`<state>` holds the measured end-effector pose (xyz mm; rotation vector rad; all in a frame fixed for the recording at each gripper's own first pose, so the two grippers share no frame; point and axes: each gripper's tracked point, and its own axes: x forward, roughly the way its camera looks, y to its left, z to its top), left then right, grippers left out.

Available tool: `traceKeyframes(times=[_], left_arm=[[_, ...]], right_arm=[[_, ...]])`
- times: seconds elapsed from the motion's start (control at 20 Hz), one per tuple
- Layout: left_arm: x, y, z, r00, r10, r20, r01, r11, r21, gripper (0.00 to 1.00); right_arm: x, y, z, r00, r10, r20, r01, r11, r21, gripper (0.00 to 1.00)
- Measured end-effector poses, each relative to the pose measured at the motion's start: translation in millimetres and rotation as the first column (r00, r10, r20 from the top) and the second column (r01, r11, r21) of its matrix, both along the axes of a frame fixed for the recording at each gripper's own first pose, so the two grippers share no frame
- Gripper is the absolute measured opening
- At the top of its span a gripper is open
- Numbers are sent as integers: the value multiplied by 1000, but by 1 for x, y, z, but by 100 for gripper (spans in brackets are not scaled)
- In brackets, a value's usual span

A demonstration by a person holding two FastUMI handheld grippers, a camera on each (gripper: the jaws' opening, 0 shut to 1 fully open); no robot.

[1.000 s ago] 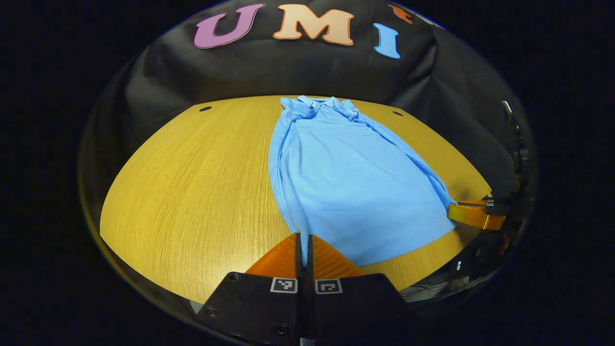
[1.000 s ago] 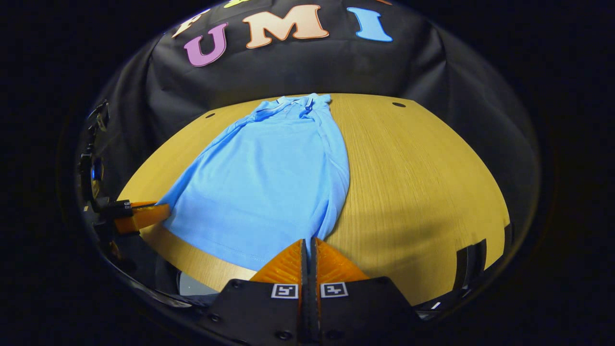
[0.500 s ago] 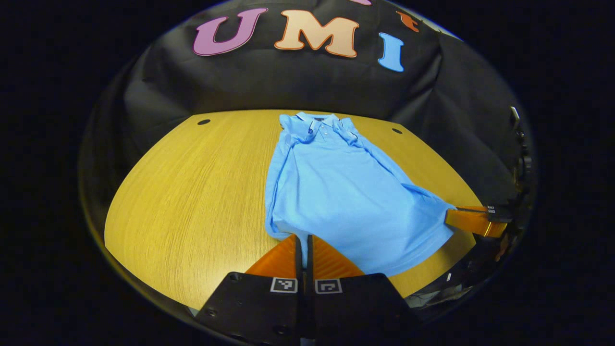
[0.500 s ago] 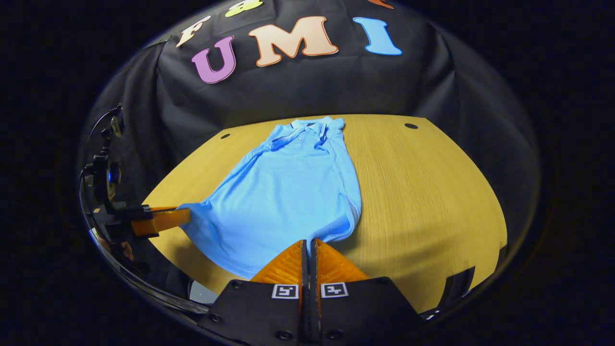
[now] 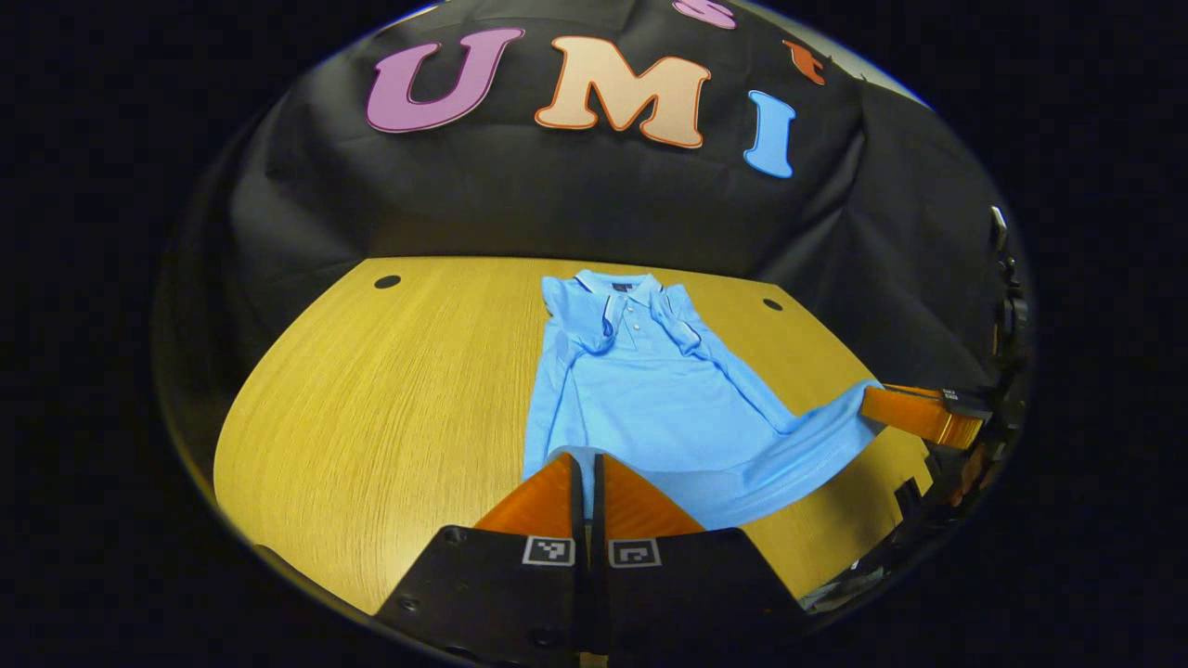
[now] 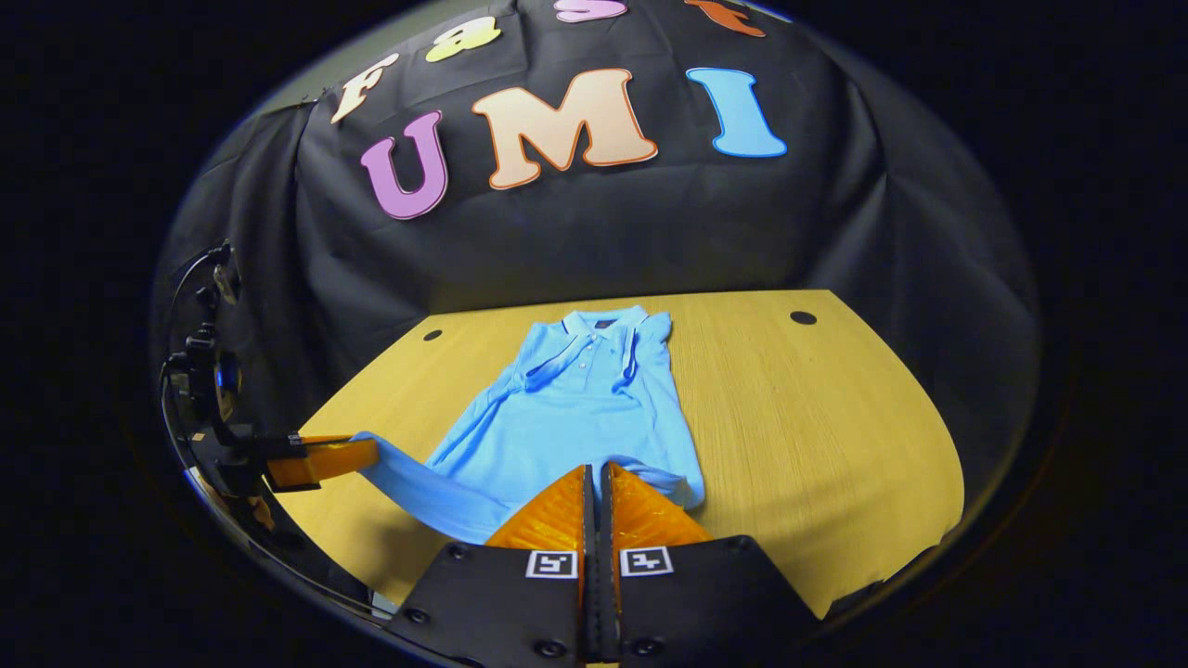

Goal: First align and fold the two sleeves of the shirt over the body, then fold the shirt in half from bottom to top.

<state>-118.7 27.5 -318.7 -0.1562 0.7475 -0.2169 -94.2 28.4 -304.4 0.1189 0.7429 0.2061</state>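
step: bottom-to-top fold, judged | left gripper (image 5: 583, 464), right gripper (image 6: 599, 473): jaws clamp shirt (image 5: 640, 390) hem corners above surface (image 5: 371, 390) | next: likely lay hem at collar

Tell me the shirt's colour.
Light blue shirt, plain; the left gripper view shows it best.

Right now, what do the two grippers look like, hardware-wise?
Each gripper, left gripper and right gripper, has two wedge-shaped ribbed fingers on a black angular body with screw heads. A square black-and-white marker sits at each finger's base. Cables trail behind the left one in the right gripper view.
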Motion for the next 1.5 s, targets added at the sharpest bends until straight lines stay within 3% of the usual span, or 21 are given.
traceKeyframes(times=[0.3,0.85,1.2,1.5], left_arm=[[57,7,13,999,6,43,-5,1000,-23,0],[174,10,24,992,-16,128,17,1000,-13,0],[236,14,6,991,1,131,3,1000,-28,0],[285,20,-23,994,1,112,3,999,-37,0]], right_arm=[[58,1,8,997,-59,46,58,998,12,3],[165,4,10,986,-94,138,96,995,-14,3],[234,-1,-10,977,-141,162,146,989,-20,2],[278,-11,-61,971,-213,108,216,976,-15,2]])
